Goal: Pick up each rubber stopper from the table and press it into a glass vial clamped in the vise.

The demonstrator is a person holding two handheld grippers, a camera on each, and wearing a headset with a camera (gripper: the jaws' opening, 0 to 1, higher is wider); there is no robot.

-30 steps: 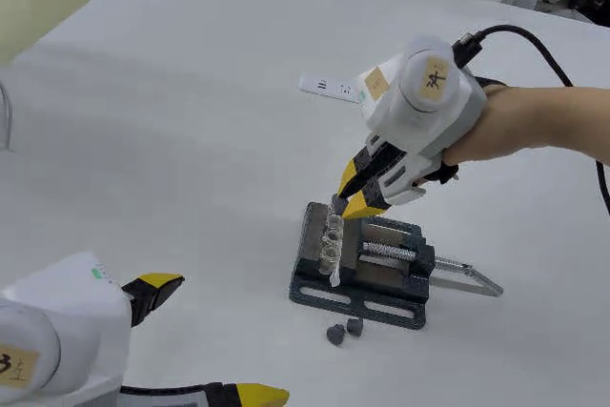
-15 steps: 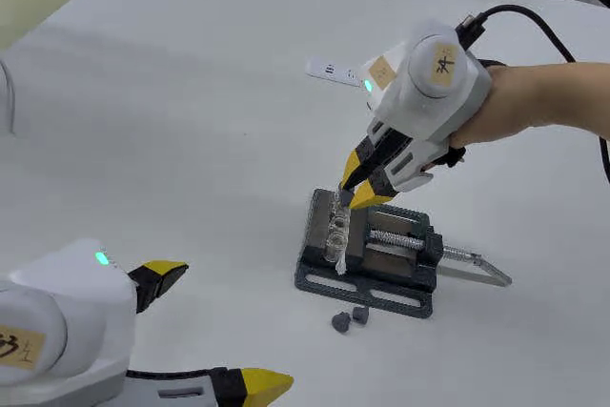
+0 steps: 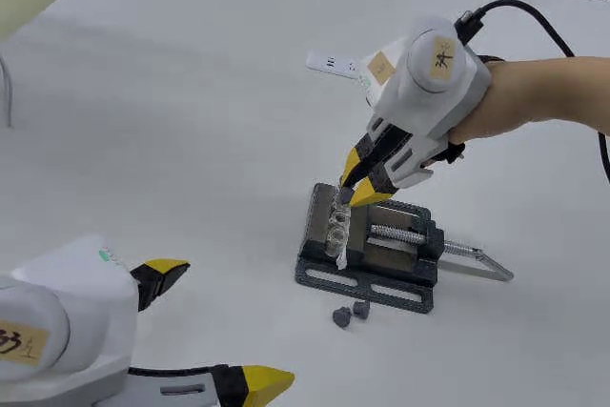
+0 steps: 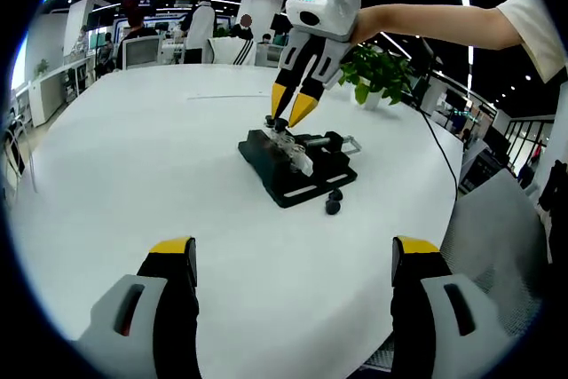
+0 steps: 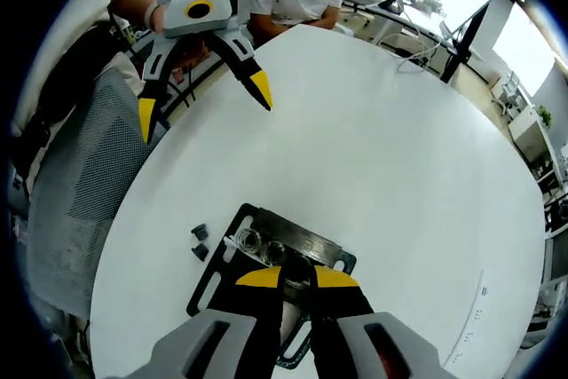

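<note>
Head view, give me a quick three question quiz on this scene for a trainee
1. True or false: the left gripper is open.
2. How many loose stoppers lie on the table in front of the vise?
3. The right gripper has its tips at: A) the vials in the vise, B) the loose stoppers, C) the power strip.

Key: 1 true; 2 two; 3 A.

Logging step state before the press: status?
Left gripper open, low by table edge. Right gripper shut on stopper over vials in vise. Two spare stoppers beside vise; nothing blocking.
</note>
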